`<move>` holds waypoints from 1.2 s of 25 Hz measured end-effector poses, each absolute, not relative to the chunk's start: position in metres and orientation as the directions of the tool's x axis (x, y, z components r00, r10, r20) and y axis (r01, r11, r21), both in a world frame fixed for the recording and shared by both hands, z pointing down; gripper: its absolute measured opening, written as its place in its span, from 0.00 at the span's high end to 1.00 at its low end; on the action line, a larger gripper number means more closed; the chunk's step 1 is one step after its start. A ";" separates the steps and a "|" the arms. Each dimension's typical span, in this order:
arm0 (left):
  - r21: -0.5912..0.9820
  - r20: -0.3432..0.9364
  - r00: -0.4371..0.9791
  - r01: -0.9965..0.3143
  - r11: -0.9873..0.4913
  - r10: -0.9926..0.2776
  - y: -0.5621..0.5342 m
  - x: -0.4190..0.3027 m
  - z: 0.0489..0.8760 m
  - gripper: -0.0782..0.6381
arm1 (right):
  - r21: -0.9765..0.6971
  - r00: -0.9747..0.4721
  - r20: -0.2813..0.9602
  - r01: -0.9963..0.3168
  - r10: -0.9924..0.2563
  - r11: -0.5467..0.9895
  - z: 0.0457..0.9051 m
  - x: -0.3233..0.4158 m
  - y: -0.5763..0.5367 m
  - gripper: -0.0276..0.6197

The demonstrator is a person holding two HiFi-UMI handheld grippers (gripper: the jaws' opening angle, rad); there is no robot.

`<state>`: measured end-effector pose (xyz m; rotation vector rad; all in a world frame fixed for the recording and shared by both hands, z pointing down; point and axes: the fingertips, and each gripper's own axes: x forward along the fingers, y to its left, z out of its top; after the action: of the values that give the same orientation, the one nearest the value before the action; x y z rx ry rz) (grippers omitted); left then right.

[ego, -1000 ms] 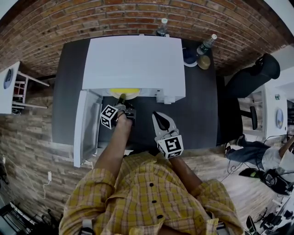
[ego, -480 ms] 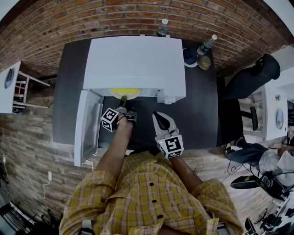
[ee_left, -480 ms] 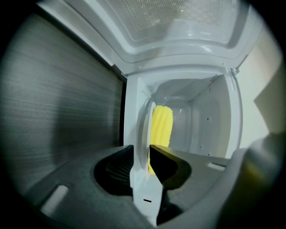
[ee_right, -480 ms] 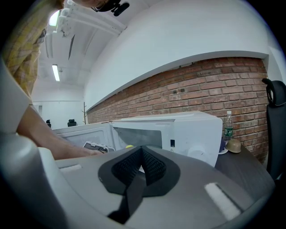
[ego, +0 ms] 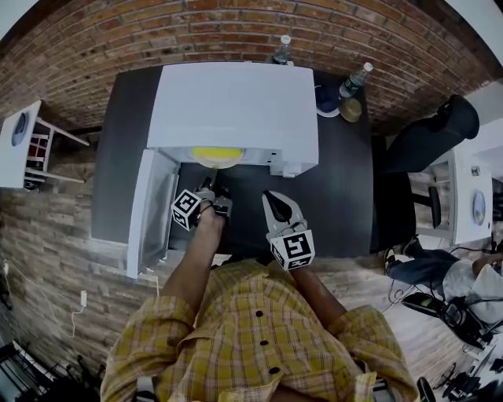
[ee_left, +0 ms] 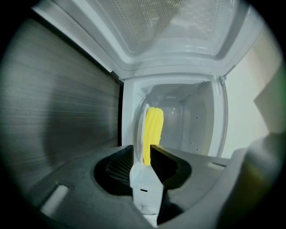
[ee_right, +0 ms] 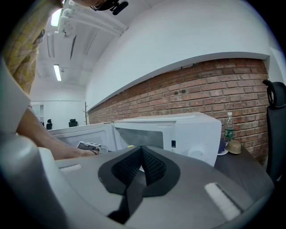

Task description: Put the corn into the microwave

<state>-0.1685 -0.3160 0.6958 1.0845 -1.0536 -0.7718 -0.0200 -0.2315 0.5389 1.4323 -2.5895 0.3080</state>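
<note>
A red-brown brick wall (ego: 236,23) backs the dark grey rectangular bench (ego: 346,196), with a black office chair (ego: 440,129) at its right end, a small white side table (ego: 17,153) on the grey-brown plank floor (ego: 47,259) at left, and a glowing ceiling strip light (ee_right: 57,71) overhead.

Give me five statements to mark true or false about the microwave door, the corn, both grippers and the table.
1. The door of the microwave stands open. True.
2. The corn lies outside the microwave. False: it lies inside the cavity.
3. The left gripper is clamped on the corn. False: its jaws have just been opening and stand apart, and the corn shows beyond them, not gripped.
4. The right gripper has its jaws together with nothing between them. True.
5. The table under the microwave is white. False: it is dark.
</note>
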 end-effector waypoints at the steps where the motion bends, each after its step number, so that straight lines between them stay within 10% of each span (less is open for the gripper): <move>1: 0.953 0.283 0.337 0.004 0.302 -0.898 -0.313 -0.169 0.694 0.73 | -0.100 -0.526 0.243 -0.849 -0.815 0.518 0.538 -0.020 -0.231 0.95; 22: 0.992 0.032 0.520 -0.119 -0.036 -0.854 -0.253 -0.123 0.582 0.90 | -0.152 -0.534 0.239 -0.846 -0.811 0.512 0.535 -0.017 -0.219 0.95; 30: 0.892 0.098 0.575 -0.414 -0.185 -0.812 -0.232 -0.116 0.561 0.90 | -0.163 -0.547 0.245 -0.837 -0.800 0.522 0.532 -0.016 -0.215 0.95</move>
<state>-0.1155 -0.2320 0.5608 1.8046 -1.0049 -0.4980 -0.0163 -0.2151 0.5323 1.4163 -2.6173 0.3960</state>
